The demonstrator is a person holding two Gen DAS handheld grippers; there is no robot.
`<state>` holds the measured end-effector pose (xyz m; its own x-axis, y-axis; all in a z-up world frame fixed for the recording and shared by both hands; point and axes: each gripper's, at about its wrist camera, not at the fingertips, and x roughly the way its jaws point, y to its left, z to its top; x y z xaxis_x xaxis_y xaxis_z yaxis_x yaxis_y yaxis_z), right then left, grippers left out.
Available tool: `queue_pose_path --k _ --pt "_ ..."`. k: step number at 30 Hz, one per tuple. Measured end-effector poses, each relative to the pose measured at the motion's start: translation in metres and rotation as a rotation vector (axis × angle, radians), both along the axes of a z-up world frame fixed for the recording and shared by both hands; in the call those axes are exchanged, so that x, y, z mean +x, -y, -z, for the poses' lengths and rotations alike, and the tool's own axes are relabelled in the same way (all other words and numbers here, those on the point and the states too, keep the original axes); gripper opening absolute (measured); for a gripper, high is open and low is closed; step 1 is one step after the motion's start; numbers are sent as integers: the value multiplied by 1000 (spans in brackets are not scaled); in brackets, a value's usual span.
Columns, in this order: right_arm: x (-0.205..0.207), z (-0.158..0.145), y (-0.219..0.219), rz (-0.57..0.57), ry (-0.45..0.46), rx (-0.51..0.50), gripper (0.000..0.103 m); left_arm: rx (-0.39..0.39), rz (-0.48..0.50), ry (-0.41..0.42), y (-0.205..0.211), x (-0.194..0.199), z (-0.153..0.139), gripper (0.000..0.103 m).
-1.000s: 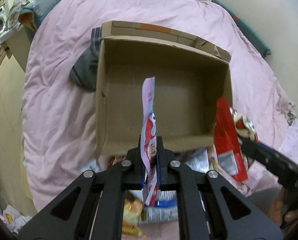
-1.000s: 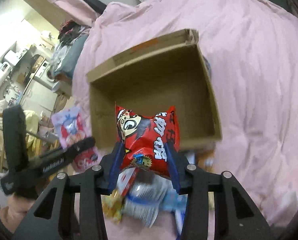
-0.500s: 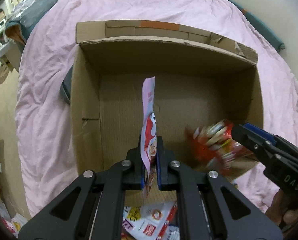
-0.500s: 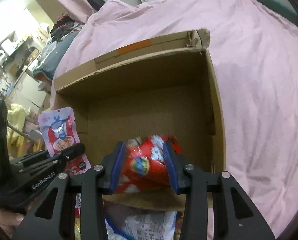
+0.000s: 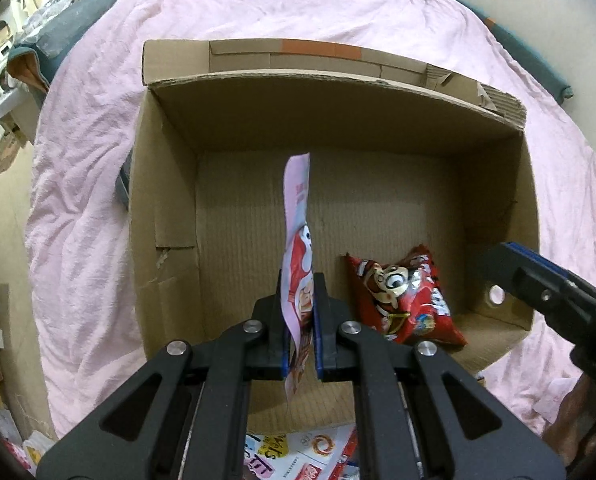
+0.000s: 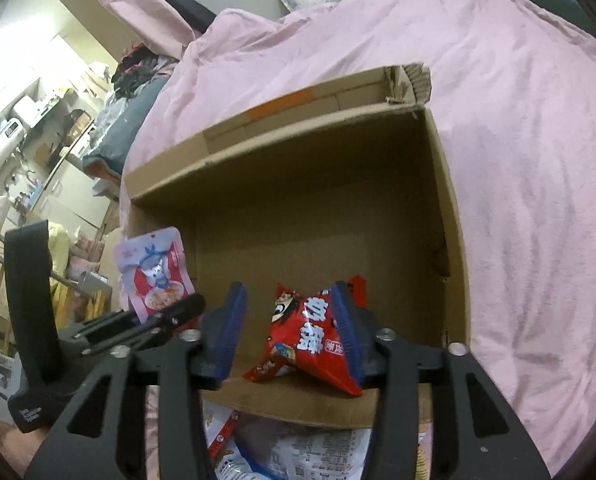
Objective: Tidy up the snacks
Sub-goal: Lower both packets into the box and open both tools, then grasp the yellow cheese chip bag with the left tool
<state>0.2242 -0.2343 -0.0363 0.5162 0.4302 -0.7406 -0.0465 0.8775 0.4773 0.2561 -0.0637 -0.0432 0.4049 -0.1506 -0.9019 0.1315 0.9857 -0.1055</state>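
Note:
An open cardboard box (image 5: 170, 184) (image 6: 450, 208) lies on the bed. My left gripper (image 5: 300, 300) is shut on a pink snack pouch (image 5: 296, 200), which stands upright edge-on above the box floor. The right wrist view shows that pouch (image 6: 154, 272) at the left, with the left gripper (image 6: 190, 306) under it. A red snack bag (image 5: 402, 300) (image 6: 310, 336) rests on the box floor near the front wall. My right gripper (image 6: 288, 292) straddles it with its jaws opening. A gap shows by the left pad, and the right pad (image 6: 344, 332) is against the bag. In the left wrist view the right gripper (image 5: 538, 280) enters from the right.
A pink duvet (image 5: 90, 160) (image 6: 518, 160) surrounds the box. More snack packs (image 5: 298, 452) (image 6: 298, 452) lie on the bed just before the box's front wall. A dark grey cloth (image 5: 123, 188) pokes out at the box's left side. Room clutter (image 6: 38, 120) fills the far left.
Both grippers moved forward and down over the box. The red bag has left the right gripper's grip and lies on the box floor, and the right jaws stand wider. The left still grips the pink pouch.

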Motion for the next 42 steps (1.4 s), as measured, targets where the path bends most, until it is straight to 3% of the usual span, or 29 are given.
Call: queue_pose_path --k 3,5,8,13,17,21,25,30,35,42 --pt "0 -5 2 11 20 4 73 -9 10 -6 0 -2 -3 18" --pt "0 -7 3 19 29 12 79 -3 0 16 -1 -6 -8 56" --pt "-2 -11 8 32 37 28 86 16 -41 73 -4 -11 -17 83" --pt "-3 -16 5 22 48 24 90 6 -50 79 -8 -16 -21 84" --pt "-6 -18 6 24 52 32 90 63 -101 86 -11 -19 -27 84" --pt "-12 -22 9 41 47 28 90 57 -129 99 -19 -29 -33 84" --pt "-23 -28 12 38 54 53 90 62 -130 162 -23 -46 -47 84" --pt "-40 -37 16 39 71 66 90 59 -155 141 -33 -63 -53 84" --pt "-58 -40 19 41 71 64 91 68 -169 158 -41 -87 -57 103" --pt "-87 -38 21 32 64 40 96 94 -170 162 -58 -120 -60 103"
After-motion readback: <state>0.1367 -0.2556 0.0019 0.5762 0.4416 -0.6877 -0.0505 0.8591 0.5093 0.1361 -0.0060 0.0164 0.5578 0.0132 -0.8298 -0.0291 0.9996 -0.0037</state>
